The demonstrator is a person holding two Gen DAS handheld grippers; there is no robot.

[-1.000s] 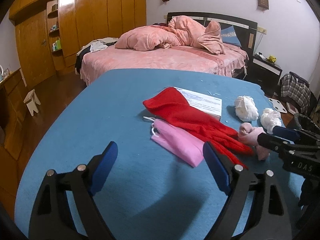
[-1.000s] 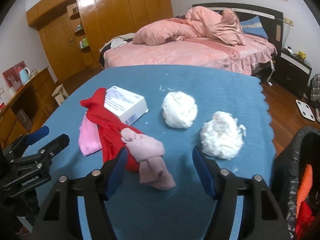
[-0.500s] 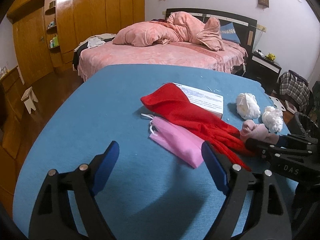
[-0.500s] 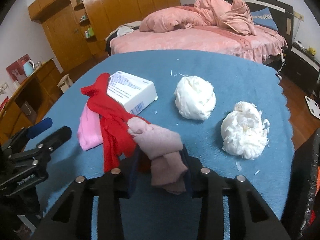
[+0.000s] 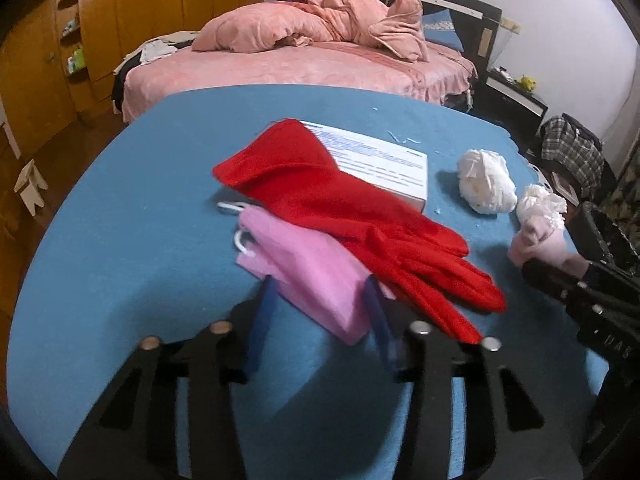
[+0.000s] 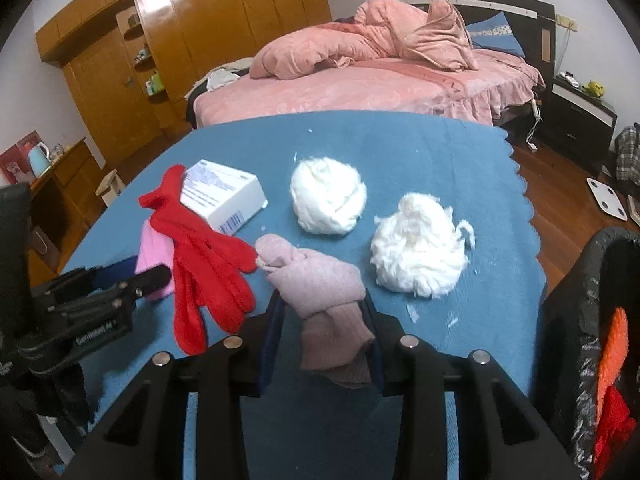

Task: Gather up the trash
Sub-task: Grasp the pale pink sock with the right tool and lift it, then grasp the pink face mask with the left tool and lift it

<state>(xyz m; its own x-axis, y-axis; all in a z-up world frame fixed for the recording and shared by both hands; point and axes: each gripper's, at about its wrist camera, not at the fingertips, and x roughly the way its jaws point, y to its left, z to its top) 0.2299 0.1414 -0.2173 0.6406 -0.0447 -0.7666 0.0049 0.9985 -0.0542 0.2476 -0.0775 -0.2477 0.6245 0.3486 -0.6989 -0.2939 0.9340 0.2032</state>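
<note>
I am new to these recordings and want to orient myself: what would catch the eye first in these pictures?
The bright red fabric glove stands out most; it lies across the middle of the blue tablecloth, over a white printed box and a pink cloth pouch. To its right sit two fluffy white cotton wads. In front, the right gripper is closed on a dusty-pink knitted sock, and the left gripper has just been closing on the pouch.

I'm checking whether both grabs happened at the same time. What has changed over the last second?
The left gripper moved forward and its jaws have just been closing around the pink face mask. The right gripper had already closed on the dusty-pink sock half a second ago and holds it. The red glove, white box and both white wads stayed put.
</note>
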